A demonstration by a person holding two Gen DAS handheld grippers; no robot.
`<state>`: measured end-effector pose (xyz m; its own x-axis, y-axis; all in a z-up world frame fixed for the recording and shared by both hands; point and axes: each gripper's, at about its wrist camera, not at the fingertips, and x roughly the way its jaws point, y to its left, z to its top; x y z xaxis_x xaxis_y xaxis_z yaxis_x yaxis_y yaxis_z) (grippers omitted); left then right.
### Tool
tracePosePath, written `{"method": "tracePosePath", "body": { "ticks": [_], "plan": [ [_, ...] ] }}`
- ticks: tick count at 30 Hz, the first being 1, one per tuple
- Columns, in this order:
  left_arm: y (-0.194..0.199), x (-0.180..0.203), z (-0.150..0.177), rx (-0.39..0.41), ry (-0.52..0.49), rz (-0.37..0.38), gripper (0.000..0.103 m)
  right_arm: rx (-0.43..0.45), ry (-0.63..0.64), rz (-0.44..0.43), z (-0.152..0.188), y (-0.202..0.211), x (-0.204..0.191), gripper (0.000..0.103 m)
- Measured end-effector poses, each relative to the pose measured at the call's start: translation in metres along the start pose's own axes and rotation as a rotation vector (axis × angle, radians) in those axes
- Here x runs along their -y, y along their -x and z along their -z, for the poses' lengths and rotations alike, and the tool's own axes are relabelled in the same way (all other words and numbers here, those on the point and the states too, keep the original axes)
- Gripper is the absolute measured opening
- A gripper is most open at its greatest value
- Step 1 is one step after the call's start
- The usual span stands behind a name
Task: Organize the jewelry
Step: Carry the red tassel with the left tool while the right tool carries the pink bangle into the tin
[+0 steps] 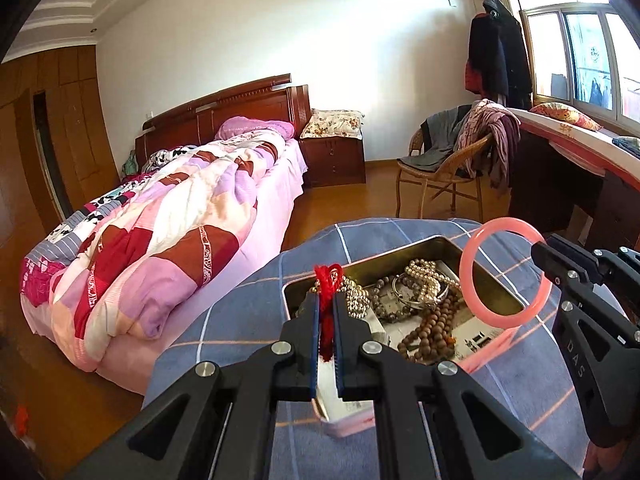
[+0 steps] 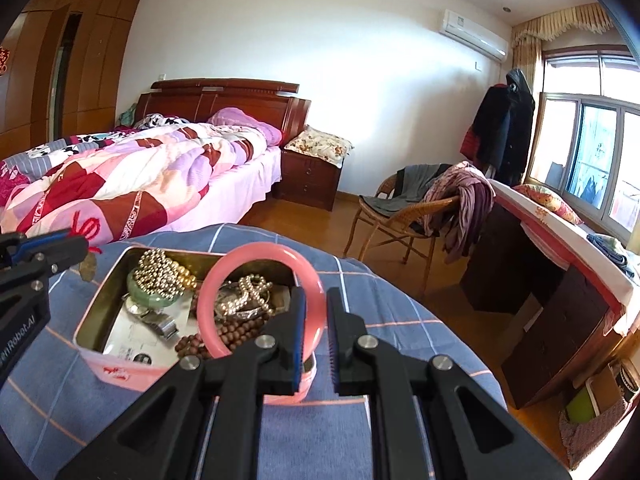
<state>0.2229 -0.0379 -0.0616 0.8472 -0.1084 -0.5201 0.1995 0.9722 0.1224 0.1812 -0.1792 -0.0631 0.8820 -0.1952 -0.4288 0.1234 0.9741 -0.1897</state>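
An open pink tin (image 1: 492, 276) (image 2: 104, 364) stands on a blue checked cloth and holds pearl strands (image 1: 426, 278) (image 2: 248, 292), brown wooden beads (image 1: 434, 326) (image 2: 236, 330), a green bangle (image 2: 154, 298) and a watch (image 2: 160, 322). My left gripper (image 1: 327, 302) is shut on a red cord (image 1: 329, 280) over the tin's near left corner; a pendant (image 2: 88, 266) hangs from it. My right gripper (image 2: 314, 300) is shut on a pink bangle (image 2: 260, 300) (image 1: 506, 270) and holds it upright above the tin's right side.
The cloth-covered table (image 1: 224, 332) (image 2: 360, 412) drops off to a wooden floor. A bed (image 1: 160, 216) stands at the left, a wicker chair (image 1: 444, 168) with clothes at the right, and a desk (image 2: 560, 280) under the window.
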Motion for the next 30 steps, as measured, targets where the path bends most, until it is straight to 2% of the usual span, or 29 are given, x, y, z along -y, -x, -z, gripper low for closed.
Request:
{"method": "tracePosePath", "body": {
  "ticks": [8, 18, 27, 30],
  "plan": [
    [-0.025, 0.002, -0.003, -0.015, -0.006, -0.006, 0.005, -0.007, 0.004, -0.002, -0.01, -0.024, -0.006, 0.013],
    [-0.063, 0.008, -0.008, -0.06, -0.014, -0.01, 0.005, -0.064, -0.02, -0.025, -0.018, -0.063, -0.009, 0.013],
    [-0.084, 0.017, -0.007, -0.08, -0.03, -0.008, 0.005, -0.098, -0.005, -0.031, -0.012, -0.081, -0.014, 0.012],
    [-0.088, 0.019, -0.004, -0.087, -0.035, -0.014, 0.005, -0.117, -0.007, -0.048, -0.011, -0.084, -0.014, 0.009]
  ]
}}
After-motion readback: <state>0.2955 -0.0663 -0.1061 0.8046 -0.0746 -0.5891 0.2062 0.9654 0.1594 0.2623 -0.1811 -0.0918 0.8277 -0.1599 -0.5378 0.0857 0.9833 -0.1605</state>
